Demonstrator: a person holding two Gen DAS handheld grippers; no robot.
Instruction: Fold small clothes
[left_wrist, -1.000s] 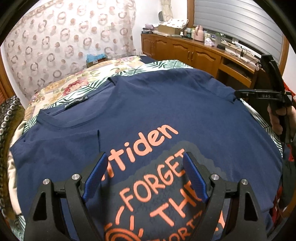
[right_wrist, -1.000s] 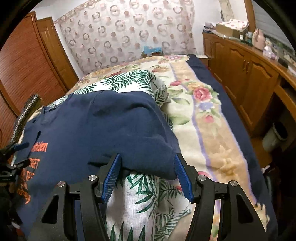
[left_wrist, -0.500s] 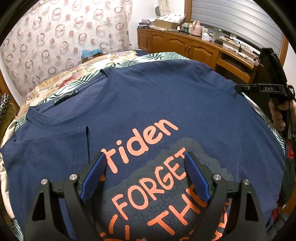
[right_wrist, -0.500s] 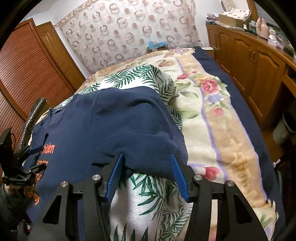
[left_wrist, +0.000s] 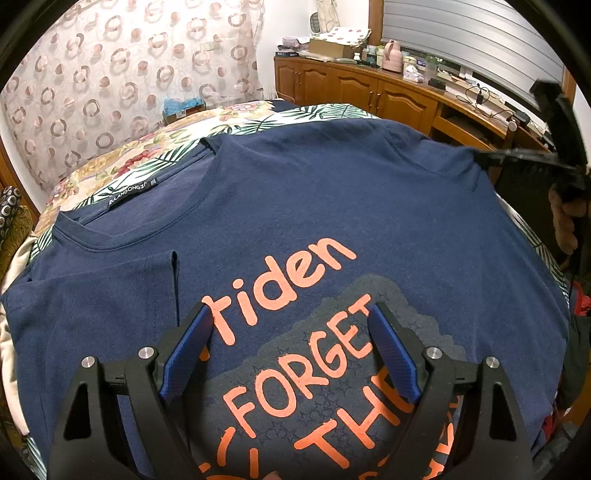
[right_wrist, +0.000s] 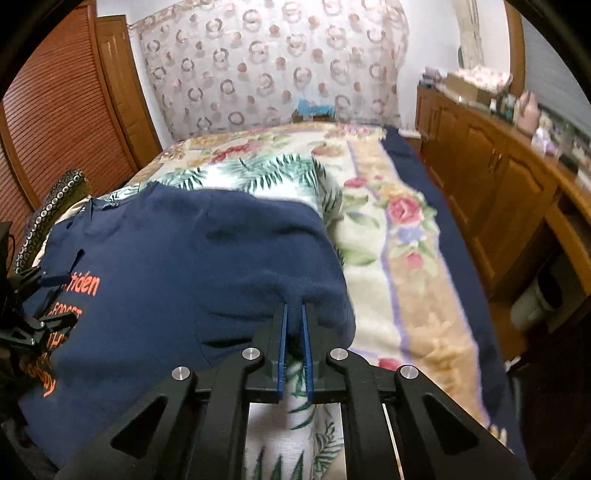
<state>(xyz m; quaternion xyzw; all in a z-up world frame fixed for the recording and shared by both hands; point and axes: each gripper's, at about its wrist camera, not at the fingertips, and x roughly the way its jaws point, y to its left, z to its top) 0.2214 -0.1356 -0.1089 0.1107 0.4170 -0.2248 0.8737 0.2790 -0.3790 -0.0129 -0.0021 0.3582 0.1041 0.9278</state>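
Observation:
A navy T-shirt (left_wrist: 332, 206) with orange lettering lies spread face up on the bed; its left sleeve is folded over the chest. My left gripper (left_wrist: 291, 325) is open and hovers over the print, its blue fingers either side of the letters. My right gripper (right_wrist: 293, 314) is shut on the edge of the T-shirt (right_wrist: 192, 266) at its right sleeve side. The right gripper also shows in the left wrist view (left_wrist: 491, 158), at the shirt's far right edge.
The bed has a floral and palm-leaf cover (right_wrist: 402, 236). A wooden sideboard (left_wrist: 399, 96) with clutter runs along the right. A curtain (right_wrist: 273, 62) hangs behind the bed; a louvred wooden door (right_wrist: 62, 110) is at the left.
My right gripper has closed on the shirt's sleeve edge; it was open around it before. My left gripper has shifted slightly over the print and stays open.

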